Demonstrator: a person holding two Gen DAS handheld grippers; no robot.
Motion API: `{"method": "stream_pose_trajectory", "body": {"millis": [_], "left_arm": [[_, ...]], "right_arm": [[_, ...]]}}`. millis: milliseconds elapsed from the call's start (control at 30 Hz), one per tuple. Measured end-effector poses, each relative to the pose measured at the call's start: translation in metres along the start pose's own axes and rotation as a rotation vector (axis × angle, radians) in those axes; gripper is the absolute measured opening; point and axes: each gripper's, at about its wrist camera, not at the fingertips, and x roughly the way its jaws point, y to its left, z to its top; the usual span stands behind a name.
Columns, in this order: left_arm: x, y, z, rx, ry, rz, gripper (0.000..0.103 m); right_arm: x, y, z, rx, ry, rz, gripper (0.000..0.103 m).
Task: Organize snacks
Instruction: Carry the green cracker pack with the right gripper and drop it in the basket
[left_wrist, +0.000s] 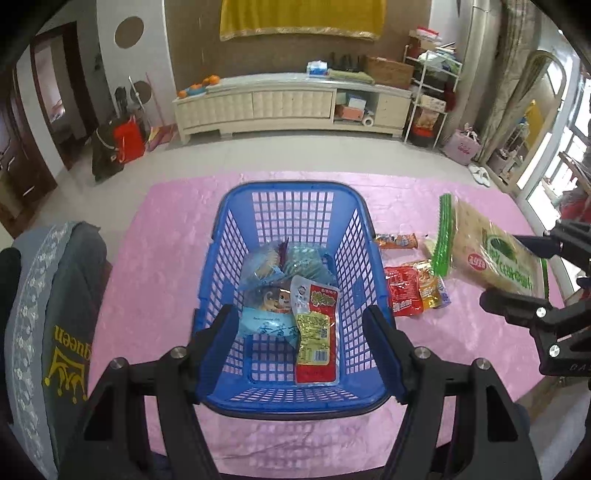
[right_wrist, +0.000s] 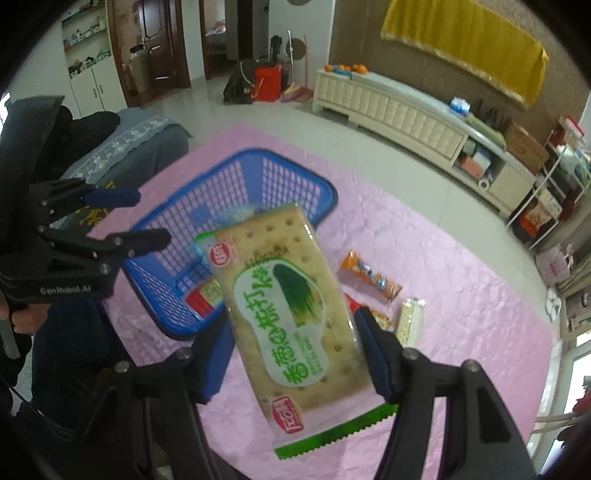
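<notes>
A blue basket (left_wrist: 295, 236) is sitting on the pink-covered desk (left_wrist: 166, 258), holding several snack packets. Right of the basket, the right tongs (right_wrist: 295, 354) are clamping a cracker packet (right_wrist: 291, 314) in the air. The left tongs (left_wrist: 299, 332) are hanging apart over the basket, gripping nothing.

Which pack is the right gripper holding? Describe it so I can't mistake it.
Right of the blue basket, above the pink cloth, the right gripper grips a cracker pack. It is the largest pack: beige crackers, green scallion picture, green serrated ends.
</notes>
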Motion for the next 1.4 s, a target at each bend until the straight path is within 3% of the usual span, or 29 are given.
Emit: {"method": "stream_pose_trajectory", "body": {"millis": [233, 467, 1033, 1267, 1400], "left_arm": [[-0.024, 0.02, 0.006, 0.043, -0.059, -0.017, 0.067], [-0.023, 0.051, 0.022, 0.054, -0.089, -0.008, 0.067], [0.047, 0.098, 0.029, 0.012, 0.001, -0.048, 0.067], [0.066, 0.104, 0.028, -0.014, 0.024, -0.055, 0.067], [0.071, 0.108, 0.026, -0.041, 0.024, -0.073, 0.067]], "right_arm": [[-0.022, 0.026, 0.03, -0.042, -0.054, -0.043, 0.068], [-0.012, 0.039, 0.061, -0.076, -0.074, -0.051, 0.068], [0.114, 0.044, 0.103, -0.149, 0.052, 0.035, 0.068], [0.148, 0.046, 0.108, -0.205, 0.088, 0.032, 0.068], [0.159, 0.045, 0.108, -0.23, 0.083, -0.015, 0.068]]}}
